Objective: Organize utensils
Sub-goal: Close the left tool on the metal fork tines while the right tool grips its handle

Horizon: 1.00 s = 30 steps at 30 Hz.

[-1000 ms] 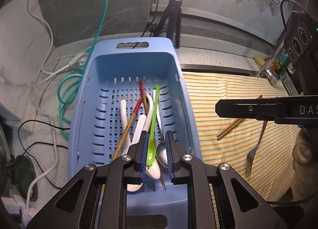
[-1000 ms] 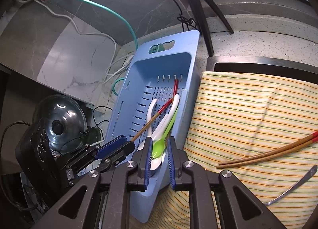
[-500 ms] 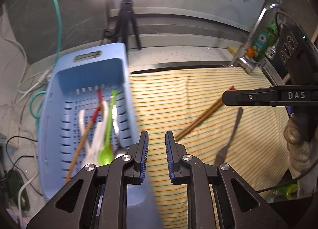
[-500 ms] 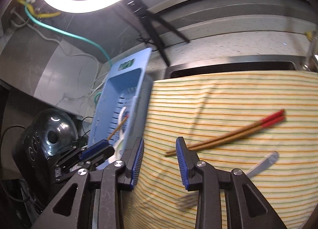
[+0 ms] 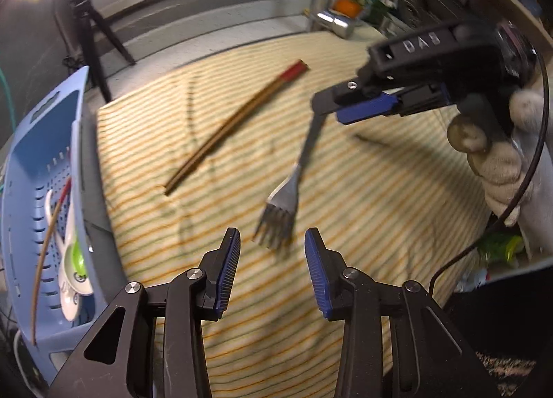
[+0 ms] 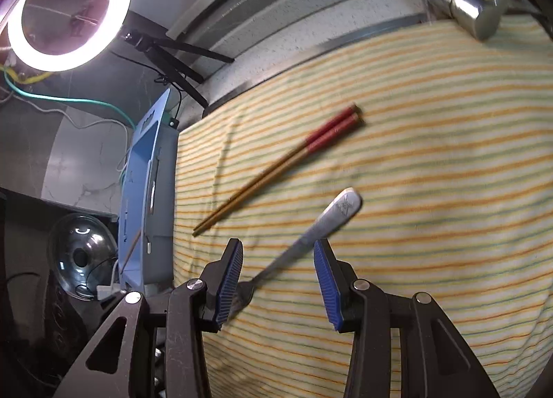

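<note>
Fingers: both pairs wide, empty | fork (image 6: pixel 321 232) between right fingers (image 6: pixel 228 270) | chopsticks (image 6: pixel 276 169) near | basket (image 5: pixel 34 169) left

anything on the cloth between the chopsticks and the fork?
No. Bare striped cloth separates chopsticks and fork; both wrist views show it.

We see a metal fork (image 5: pixel 288 190) lying flat at the centre of the left wrist frame, tines toward the bottom edge, handle running to the upper right. A pair of wooden chopsticks (image 5: pixel 238 118) with red ends lies side by side, touching, diagonally at upper centre. At the left edge, a blue slotted basket (image 5: pixel 20 163) holds white spoons (image 5: pixel 69 270), a green spoon (image 5: pixel 76 259) and another chopstick (image 5: pixel 46 256).
</note>
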{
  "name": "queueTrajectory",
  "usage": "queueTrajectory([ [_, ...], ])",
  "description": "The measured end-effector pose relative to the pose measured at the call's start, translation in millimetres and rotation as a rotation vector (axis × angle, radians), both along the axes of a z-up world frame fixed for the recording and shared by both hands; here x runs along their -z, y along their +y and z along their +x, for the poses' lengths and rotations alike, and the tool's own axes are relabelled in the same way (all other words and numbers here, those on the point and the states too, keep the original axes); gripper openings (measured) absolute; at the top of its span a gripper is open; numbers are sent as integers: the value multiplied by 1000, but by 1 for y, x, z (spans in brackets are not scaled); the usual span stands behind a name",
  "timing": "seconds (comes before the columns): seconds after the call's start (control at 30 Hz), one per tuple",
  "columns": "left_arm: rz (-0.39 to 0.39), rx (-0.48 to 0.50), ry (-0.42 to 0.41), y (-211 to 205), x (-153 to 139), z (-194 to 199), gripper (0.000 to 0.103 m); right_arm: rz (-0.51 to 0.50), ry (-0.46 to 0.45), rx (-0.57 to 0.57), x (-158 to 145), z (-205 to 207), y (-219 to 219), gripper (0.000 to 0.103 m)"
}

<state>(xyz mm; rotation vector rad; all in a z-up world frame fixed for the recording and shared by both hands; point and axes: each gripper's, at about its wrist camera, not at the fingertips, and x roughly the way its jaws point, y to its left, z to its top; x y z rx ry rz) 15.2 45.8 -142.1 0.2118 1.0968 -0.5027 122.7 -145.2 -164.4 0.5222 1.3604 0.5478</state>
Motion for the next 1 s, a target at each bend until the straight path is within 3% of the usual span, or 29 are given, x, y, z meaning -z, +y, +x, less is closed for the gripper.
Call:
queueTrajectory([
  [0.33,53,11,24,-4,18,8,42,75,71,-22,15,-11,24,37],
  [0.6,-13,-19,50,1,27,13,42,146,153,24,36,-12,30,30],
  [0.7,0,-20,33,1,27,12,24,157,161,49,38,-12,29,28],
  [1.0,-33,-13,53,-1,21,11,19,150,149,81,39,-12,32,26],
])
